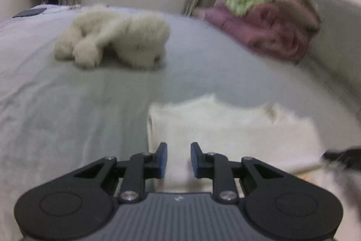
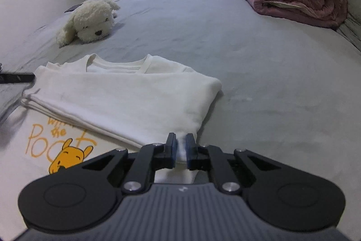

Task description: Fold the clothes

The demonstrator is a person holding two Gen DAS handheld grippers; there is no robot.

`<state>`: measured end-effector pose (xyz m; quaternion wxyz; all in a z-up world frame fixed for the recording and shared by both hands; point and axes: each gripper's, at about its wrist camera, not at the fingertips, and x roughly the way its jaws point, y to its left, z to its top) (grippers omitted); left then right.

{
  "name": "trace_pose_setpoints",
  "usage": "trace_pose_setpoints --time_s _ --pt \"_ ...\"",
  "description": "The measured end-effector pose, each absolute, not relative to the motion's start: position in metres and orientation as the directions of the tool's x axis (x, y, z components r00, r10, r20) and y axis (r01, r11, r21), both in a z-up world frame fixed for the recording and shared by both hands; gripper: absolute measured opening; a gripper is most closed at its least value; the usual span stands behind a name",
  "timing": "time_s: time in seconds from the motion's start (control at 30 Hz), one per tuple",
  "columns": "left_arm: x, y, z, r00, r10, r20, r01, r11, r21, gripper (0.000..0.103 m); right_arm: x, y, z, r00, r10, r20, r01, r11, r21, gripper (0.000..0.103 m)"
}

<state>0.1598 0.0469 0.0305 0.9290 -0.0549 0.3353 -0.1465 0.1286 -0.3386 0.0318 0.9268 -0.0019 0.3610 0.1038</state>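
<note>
Between my right tongs [image 2: 180, 148] sits a pinched fold of the white shirt [image 2: 126, 92], which spreads ahead-left on the bed [image 2: 259, 55]. My left tongs [image 1: 178, 159] hang parted just above it.

Open left gripper [image 1: 178, 160], white shirt [image 1: 225, 128], bed [image 1: 67, 105]

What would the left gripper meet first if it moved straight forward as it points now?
Probably the white T-shirt, right ahead of the open left gripper. Beyond it is only bare bed sheet; depth is unclear in this blurred view.
</note>
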Motion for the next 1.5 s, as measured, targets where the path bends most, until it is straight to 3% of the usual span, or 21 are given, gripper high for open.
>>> trace_pose_setpoints --time_s 0.2,0.3,0.37,0.47,0.53,0.77,0.8,0.83,0.9,1.03,1.13,1.17,1.23,1.3,1.37,1.47,1.5 --pt "0.167 0.067 0.04 0.753 -0.289 -0.591 0.185 0.955 -0.231 0.018 0.133 -0.346 0.049 0.726 0.216 -0.653 -0.161 0.976 0.143 0.011" --pt "0.17 0.059 0.049 0.767 -0.322 -0.555 0.216 0.944 -0.249 0.018 0.15 -0.353 0.058 0.751 0.248 -0.612 -0.122 0.963 0.241 0.011" --pt "0.176 0.048 0.044 0.757 -0.324 -0.567 0.236 0.945 -0.225 0.018 0.172 -0.355 0.051 0.735 0.248 -0.631 -0.079 0.956 0.284 0.011" --pt "0.188 0.039 0.029 0.737 -0.314 -0.599 0.235 0.949 -0.209 0.018 0.201 -0.363 0.03 0.71 0.208 -0.673 0.027 0.946 0.322 0.0" --pt "0.193 0.046 0.025 0.736 -0.326 -0.593 0.221 0.944 -0.245 0.018 0.208 -0.368 0.024 0.725 0.2 -0.659 0.067 0.932 0.356 0.0" --pt "0.197 0.082 0.036 0.775 -0.334 -0.536 0.128 0.914 -0.384 0.017 0.204 -0.348 0.035 0.762 0.064 -0.645 0.07 0.981 0.181 0.0" --pt "0.192 0.088 0.039 0.78 -0.356 -0.515 0.131 0.897 -0.423 0.017 0.197 -0.346 0.04 0.776 0.055 -0.629 0.065 0.984 0.166 0.004" --pt "0.188 0.09 0.04 0.778 -0.372 -0.506 0.137 0.887 -0.441 0.017 0.189 -0.346 0.047 0.791 0.062 -0.608 0.055 0.983 0.172 0.014" --pt "0.179 0.092 0.042 0.774 -0.4 -0.49 0.152 0.87 -0.47 0.017 0.172 -0.344 0.054 0.803 0.108 -0.585 0.013 0.98 0.2 0.016" --pt "0.159 0.069 0.041 0.755 -0.422 -0.502 0.224 0.885 -0.408 0.018 0.136 -0.324 0.044 0.766 0.173 -0.619 -0.103 0.984 0.147 0.014" --pt "0.149 0.053 0.024 0.758 -0.322 -0.567 0.211 0.944 -0.254 0.02 0.122 -0.327 0.024 0.75 0.166 -0.64 -0.104 0.986 0.134 0.0" --pt "0.148 0.055 0.02 0.755 -0.3 -0.583 0.188 0.951 -0.245 0.025 0.119 -0.33 0.022 0.757 0.173 -0.63 -0.098 0.983 0.152 0.0" --pt "0.142 0.062 0.024 0.761 -0.272 -0.588 0.141 0.955 -0.26 0.028 0.112 -0.334 0.029 0.766 0.167 -0.621 -0.078 0.983 0.168 0.0" --pt "0.133 0.06 0.031 0.764 -0.264 -0.589 0.133 0.957 -0.256 0.023 0.1 -0.328 0.047 0.803 0.142 -0.579 -0.077 0.988 0.135 0.017" --pt "0.123 0.051 0.035 0.756 -0.261 -0.601 0.155 0.962 -0.223 0.023 0.09 -0.321 0.048 0.802 0.152 -0.577 -0.122 0.988 0.091 0.015" --pt "0.108 0.037 0.04 0.744 -0.256 -0.618 0.189 0.967 -0.174 0.024 0.099 -0.318 0.022 0.725 0.098 -0.682 -0.095 0.995 0.043 0.011" --pt "0.104 0.033 0.041 0.736 -0.25 -0.629 0.194 0.968 -0.158 0.024 0.094 -0.32 0.024 0.729 0.103 -0.676 -0.089 0.995 0.054 0.01"
